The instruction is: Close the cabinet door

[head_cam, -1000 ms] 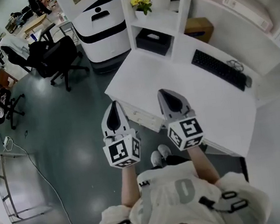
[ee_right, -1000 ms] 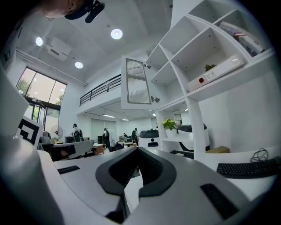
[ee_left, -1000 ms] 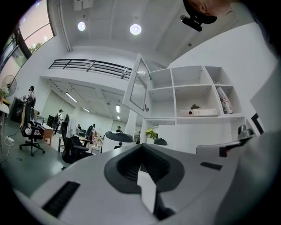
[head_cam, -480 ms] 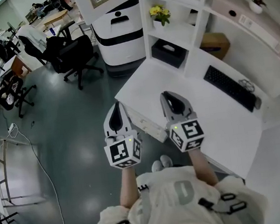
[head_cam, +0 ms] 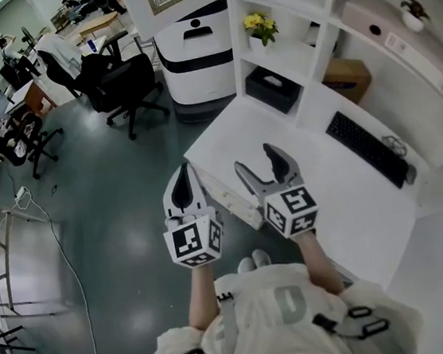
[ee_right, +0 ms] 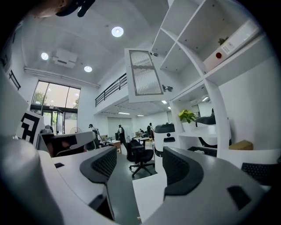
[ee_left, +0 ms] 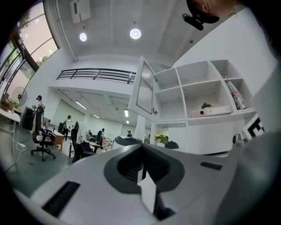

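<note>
A keyboard (head_cam: 366, 146) lay near the desk's (head_cam: 344, 197) back edge, with potted yellow flowers (head_cam: 260, 23) shelved beyond its far corner. Only the gripper views showed the cabinet door (ee_right: 145, 72), high above that corner. It was white-framed ribbed glass, swung wide. The left gripper (head_cam: 181, 175) was clenched and empty. The right gripper's (head_cam: 256, 160) jaws were opening with nothing between them.
</note>
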The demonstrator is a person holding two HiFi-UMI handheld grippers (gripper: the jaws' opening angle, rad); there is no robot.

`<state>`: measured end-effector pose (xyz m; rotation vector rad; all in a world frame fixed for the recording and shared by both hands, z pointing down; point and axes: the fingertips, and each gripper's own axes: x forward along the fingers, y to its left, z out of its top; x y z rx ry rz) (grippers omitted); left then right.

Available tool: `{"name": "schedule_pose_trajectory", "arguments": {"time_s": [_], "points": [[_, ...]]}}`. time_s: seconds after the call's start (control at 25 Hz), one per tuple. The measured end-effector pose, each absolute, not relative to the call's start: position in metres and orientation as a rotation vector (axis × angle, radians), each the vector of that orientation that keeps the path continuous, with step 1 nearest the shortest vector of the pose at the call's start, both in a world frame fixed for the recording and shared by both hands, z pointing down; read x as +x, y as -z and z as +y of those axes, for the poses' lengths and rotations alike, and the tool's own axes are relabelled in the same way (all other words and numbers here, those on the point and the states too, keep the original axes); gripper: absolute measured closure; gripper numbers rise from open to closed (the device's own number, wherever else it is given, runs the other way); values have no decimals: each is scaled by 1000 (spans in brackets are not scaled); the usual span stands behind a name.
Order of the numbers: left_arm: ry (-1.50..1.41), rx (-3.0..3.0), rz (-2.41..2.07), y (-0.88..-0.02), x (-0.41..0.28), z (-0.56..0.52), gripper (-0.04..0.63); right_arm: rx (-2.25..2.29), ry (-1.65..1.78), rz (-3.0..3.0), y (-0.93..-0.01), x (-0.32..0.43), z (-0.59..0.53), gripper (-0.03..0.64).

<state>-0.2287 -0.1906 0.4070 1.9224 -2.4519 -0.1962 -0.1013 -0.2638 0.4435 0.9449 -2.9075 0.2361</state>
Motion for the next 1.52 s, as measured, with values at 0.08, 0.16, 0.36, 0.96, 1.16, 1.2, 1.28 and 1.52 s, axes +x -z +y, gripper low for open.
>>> {"name": "schedule_pose_trajectory", "arguments": {"time_s": [0.08,0.16,0.36,0.96,1.16,1.2,1.28,1.52], "points": [[196,1910,-2460,-406,-231,-190,591,940,-262,-2900,-446,-102,-266,319],[190,1897,-2468,-407,-234,-190,591,935,-289,-2892,-447,-104,-269,319],[144,1853,-2487,-407,-245,-185,591,893,-307,-2900,-440,-118,-276,319],[151,1660,-2624,-380,-301,-149,591,944,254,-3129,-210,-229,-352,319],[184,1583,-2637,-386,-315,-131,591,884,340,-3139,-165,-278,-360,321],[186,1568,-2639,-389,-316,-127,591,872,347,-3140,-159,-287,-361,321],[191,1540,-2642,-395,-317,-120,591,862,367,-3129,-151,-304,-364,321],[241,1441,-2652,-411,-326,-98,591,892,243,-3111,-142,-346,-386,321]]}}
